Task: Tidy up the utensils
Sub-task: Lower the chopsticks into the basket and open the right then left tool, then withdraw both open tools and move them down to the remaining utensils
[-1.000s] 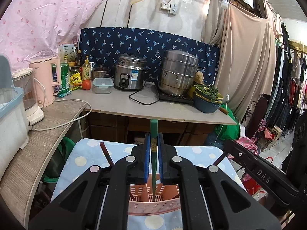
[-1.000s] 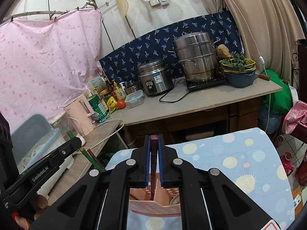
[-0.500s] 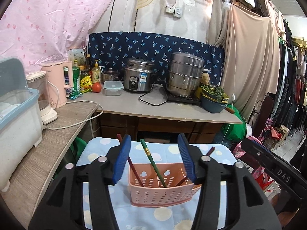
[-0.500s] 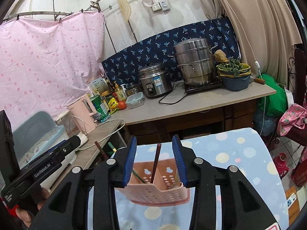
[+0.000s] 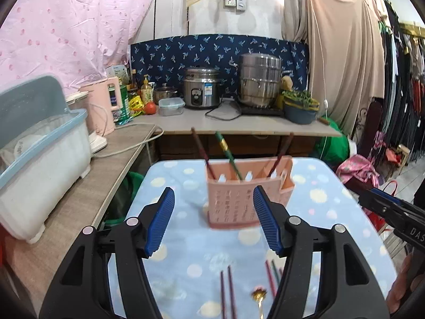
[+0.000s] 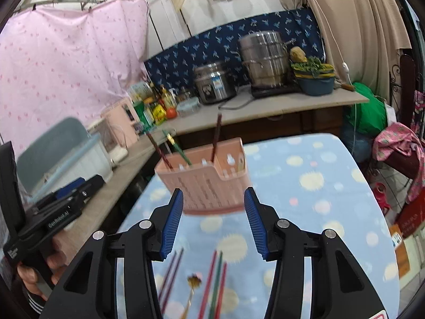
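A pink slotted utensil holder (image 5: pixel 247 191) stands on the blue dotted tablecloth (image 5: pixel 186 239); it also shows in the right wrist view (image 6: pixel 204 183). A green chopstick (image 5: pixel 228 155) and two dark red chopsticks (image 5: pixel 202 150) lean inside it. My left gripper (image 5: pixel 213 223) is open and empty, pulled back in front of the holder. My right gripper (image 6: pixel 213 219) is open and empty too. Loose chopsticks (image 6: pixel 215 281) and a gold spoon (image 6: pixel 192 284) lie on the cloth below the grippers.
A wooden counter (image 5: pixel 79 186) at the left holds a white dish box (image 5: pixel 39 159) and a pink kettle (image 5: pixel 102 109). The back counter carries a rice cooker (image 5: pixel 202 87) and a steel steamer pot (image 5: pixel 260 79). Clothes hang at the right.
Both grippers were shut on chopsticks over the holder, then opened and dropped them in. Both have since pulled back and tilted down, so the loose utensils on the cloth show.
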A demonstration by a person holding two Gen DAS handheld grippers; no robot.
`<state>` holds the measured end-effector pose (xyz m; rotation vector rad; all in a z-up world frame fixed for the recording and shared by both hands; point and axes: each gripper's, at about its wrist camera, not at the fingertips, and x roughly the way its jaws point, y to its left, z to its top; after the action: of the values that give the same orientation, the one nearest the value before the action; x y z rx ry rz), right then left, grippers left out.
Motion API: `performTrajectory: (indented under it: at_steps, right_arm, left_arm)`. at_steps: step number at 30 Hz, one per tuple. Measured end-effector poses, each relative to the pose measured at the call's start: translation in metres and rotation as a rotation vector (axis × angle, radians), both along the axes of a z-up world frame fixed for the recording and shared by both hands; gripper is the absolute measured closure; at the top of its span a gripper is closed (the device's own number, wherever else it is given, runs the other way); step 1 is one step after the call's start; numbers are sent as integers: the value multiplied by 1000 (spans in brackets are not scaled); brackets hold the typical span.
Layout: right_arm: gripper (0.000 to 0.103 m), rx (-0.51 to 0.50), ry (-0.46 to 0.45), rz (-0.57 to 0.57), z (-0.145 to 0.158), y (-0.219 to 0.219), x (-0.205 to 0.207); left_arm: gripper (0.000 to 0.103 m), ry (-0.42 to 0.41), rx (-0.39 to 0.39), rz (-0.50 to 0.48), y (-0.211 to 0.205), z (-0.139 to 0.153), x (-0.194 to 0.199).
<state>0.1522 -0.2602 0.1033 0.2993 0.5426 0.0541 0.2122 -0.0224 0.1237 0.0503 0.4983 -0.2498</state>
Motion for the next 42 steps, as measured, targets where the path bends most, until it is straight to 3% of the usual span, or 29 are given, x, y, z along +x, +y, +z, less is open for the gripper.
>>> performTrajectory:
  at_steps: [9,12,20,28,42]
  right_arm:
    - [56,-52,136,-17,-60,18,-68]
    - [56,-111,155,-19,-77,31,-90]
    - [56,-210,198,11,-117,63,-137]
    - [56,-216,275,65,-154,85,-153]
    - [57,-268,285,71,-172,97,-152]
  left_arm:
    - [44,111,35,-25,23,-58,-61]
    - [36,141,40,-25,28,-76,-80]
    - [35,248,46,-25,35,-123,-116]
    - [35,318,63,-28,34,-154,-139]
    - [35,400,85,-19,38,-187,-150]
